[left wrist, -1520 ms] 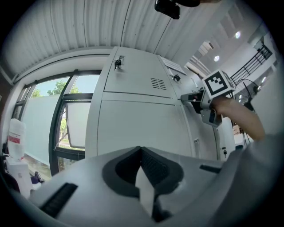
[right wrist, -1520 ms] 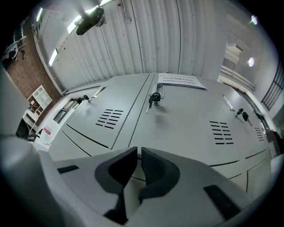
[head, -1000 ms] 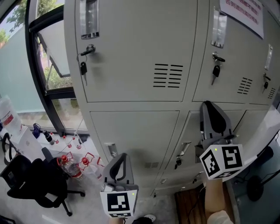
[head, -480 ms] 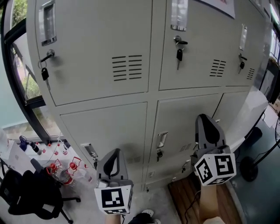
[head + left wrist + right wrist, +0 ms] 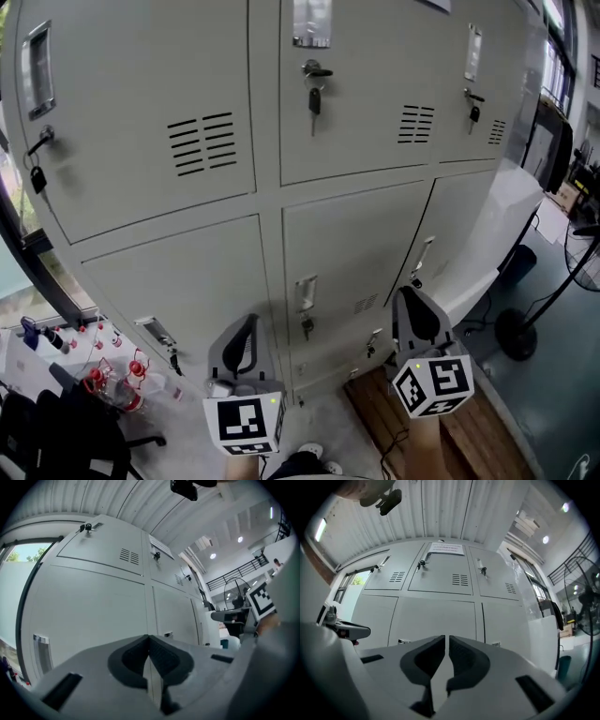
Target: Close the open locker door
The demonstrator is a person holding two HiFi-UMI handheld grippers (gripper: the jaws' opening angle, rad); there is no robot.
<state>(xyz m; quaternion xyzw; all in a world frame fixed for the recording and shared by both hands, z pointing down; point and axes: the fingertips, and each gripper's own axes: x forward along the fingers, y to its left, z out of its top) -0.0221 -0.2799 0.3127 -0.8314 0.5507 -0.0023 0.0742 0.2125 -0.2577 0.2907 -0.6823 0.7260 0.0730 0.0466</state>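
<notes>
The open locker door (image 5: 502, 234) stands ajar just to the right of the right hand-held gripper (image 5: 412, 305). That one and the left hand-held gripper (image 5: 242, 333) both have their jaws together, holding nothing.

Left gripper (image 5: 247, 323), right gripper (image 5: 411, 296): grey shells (black-white marker cubes (image 5: 246, 424)).

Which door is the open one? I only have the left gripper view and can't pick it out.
Observer: In the head view the open door sits at the far right of the lower row, swung out into the room.
Operator: Is the right gripper aimed at it?
Observer: No. The right gripper faces the shut lower doors; the open one is off to its right.
Operator: Its jaws?
Observer: Its own view shows them closed to a slit, nothing between them.
</notes>
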